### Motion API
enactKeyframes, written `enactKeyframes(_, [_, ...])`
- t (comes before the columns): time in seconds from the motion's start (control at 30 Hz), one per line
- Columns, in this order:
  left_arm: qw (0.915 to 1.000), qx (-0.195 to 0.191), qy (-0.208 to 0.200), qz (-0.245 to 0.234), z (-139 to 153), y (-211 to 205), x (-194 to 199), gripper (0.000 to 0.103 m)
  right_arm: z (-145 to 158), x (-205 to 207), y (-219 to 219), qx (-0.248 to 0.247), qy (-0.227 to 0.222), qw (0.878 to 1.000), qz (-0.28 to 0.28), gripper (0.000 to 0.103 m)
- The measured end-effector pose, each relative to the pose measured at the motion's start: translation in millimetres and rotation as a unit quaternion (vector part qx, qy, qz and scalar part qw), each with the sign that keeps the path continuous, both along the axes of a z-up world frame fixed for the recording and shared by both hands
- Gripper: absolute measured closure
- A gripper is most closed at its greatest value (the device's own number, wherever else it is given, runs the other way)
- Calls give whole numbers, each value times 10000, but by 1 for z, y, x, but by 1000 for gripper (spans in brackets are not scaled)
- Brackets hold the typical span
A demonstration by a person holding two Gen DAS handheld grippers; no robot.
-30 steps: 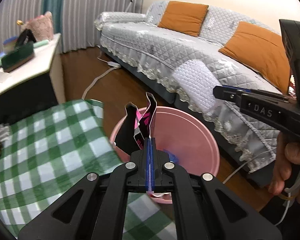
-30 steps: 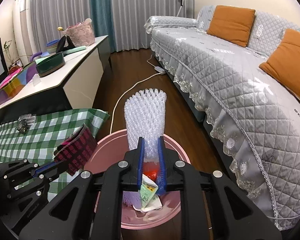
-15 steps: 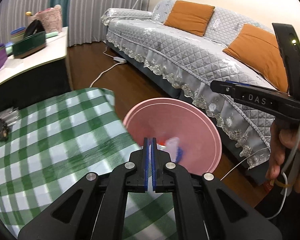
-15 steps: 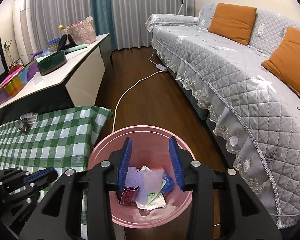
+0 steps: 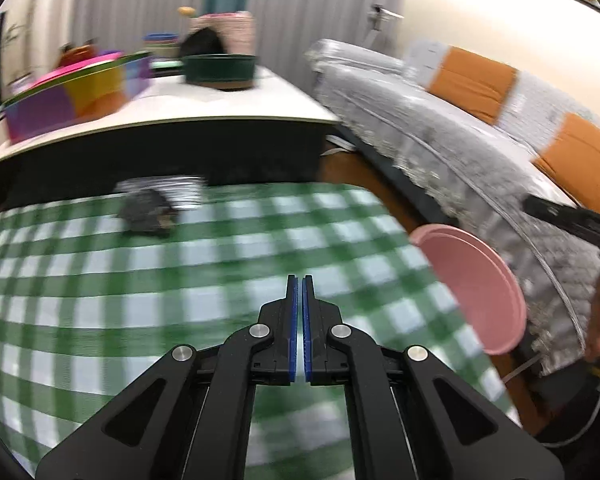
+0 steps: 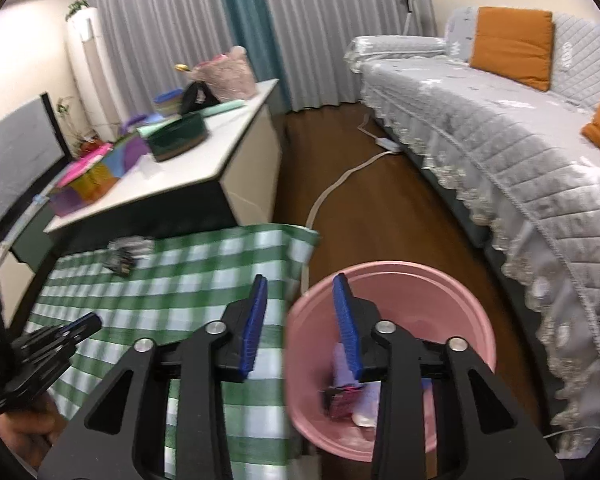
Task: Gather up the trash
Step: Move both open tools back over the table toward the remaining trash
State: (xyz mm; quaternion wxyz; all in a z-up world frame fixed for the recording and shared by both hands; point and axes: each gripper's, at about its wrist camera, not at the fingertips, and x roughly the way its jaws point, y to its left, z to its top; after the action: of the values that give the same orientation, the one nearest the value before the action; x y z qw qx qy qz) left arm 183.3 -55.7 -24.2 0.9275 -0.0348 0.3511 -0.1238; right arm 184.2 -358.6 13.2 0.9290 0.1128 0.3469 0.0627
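The green checked table [image 6: 188,280] has open cloth between both grippers and the far edge, where the last scraps lie: a dark crumpled wrapper [image 5: 148,214] beside a clear plastic piece [image 5: 168,192]. The pink bin [image 6: 392,280] stands off the table's right corner, already holding trash. The left gripper [image 5: 299,288], jaws closed on nothing, should open before reaching the wrapper (blurred here). The right gripper [image 6: 300,292] is spread and empty; keep it off the bin rim.

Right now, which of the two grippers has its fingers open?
The right gripper: its blue pads stand well apart above the pink bin. The left gripper has its pads almost touching, with nothing held.
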Motion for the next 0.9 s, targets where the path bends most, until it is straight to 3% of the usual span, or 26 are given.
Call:
enactKeyframes(0.13, [9992,120,-65,382,0,37,10,101,0,9,26,235,-59,9990,366,84])
enactKeyframes(0.27, [9976,146,27,676,-6,70,22,101,-2,25,51,498,-12,9965,670,85])
enactKeyframes(0.47, [9974,197,113,689,-13,102,42,101,-6,53,100,664,60,9900,1245,85])
enactKeyframes(0.9, [9953,-279,308,880,-32,133,92,99,-40,143,186,1033,471,9757,1874,82])
